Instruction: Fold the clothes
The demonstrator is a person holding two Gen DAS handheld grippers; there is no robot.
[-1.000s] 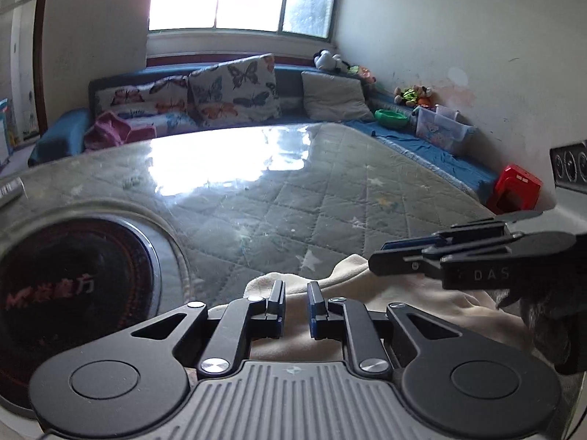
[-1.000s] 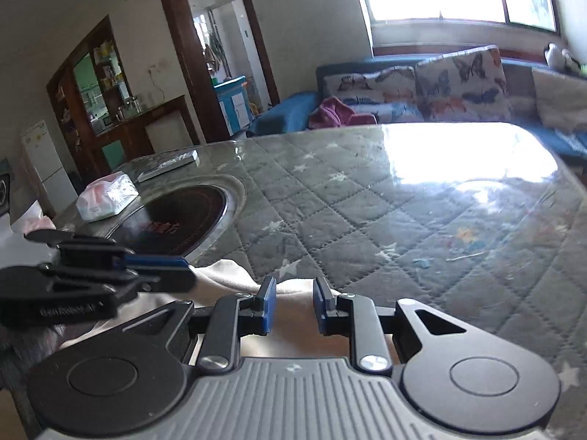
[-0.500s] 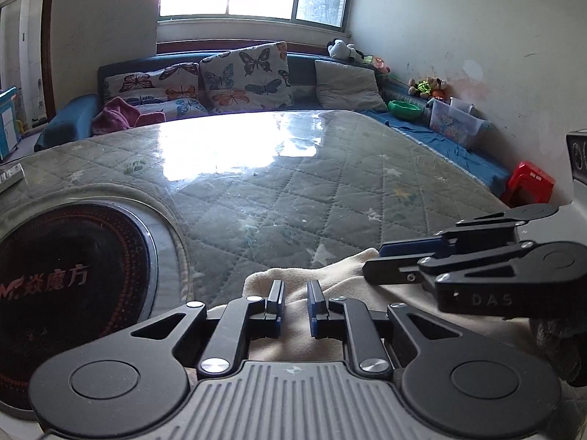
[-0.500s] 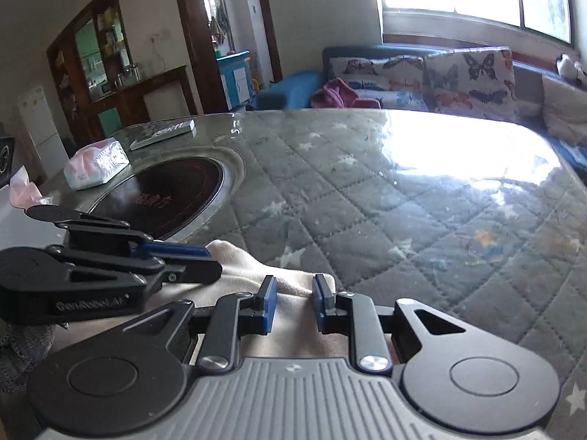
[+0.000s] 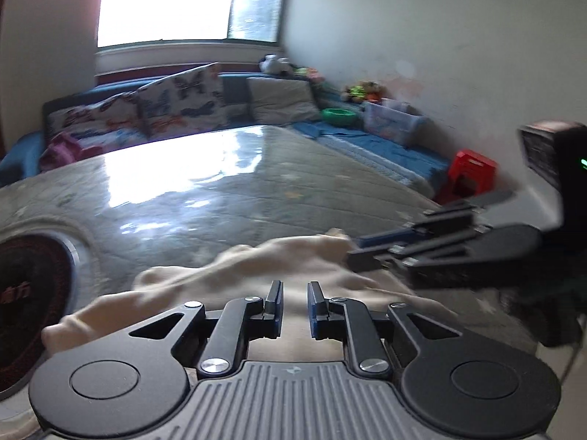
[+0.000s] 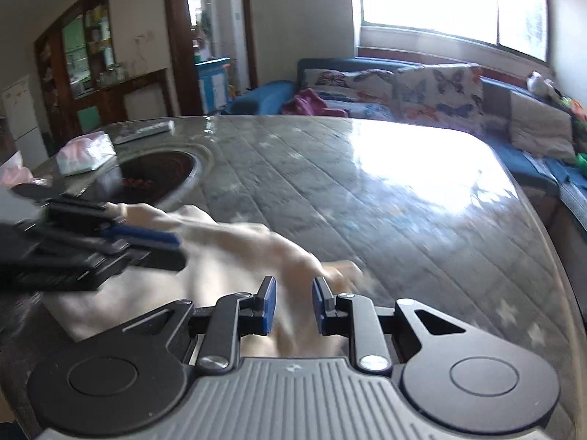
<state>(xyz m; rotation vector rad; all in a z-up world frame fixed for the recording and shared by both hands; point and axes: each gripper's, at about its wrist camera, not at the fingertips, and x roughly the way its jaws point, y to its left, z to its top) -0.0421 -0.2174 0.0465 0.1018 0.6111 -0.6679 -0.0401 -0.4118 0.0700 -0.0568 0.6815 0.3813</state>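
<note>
Both grippers have swung across the worktop since 1 second ago, and the cloth now reaches further out over the quilted cover, drawn into a long band instead of a bunched heap. We judge the fold to be early: the cream cloth is gathered at the near edge, rumpled and blurred, with no clean crease that we can see, so laying it flat and every fold are left.

Our left gripper and right gripper each have their fingers nearly closed with cloth between them; we read both as gripping it, though blur hides the pads' contact.

The cloth lies close before us, beside the round dark burner. Its long axis runs across the worktop from one gripper to the other, roughly along the near edge.
</note>
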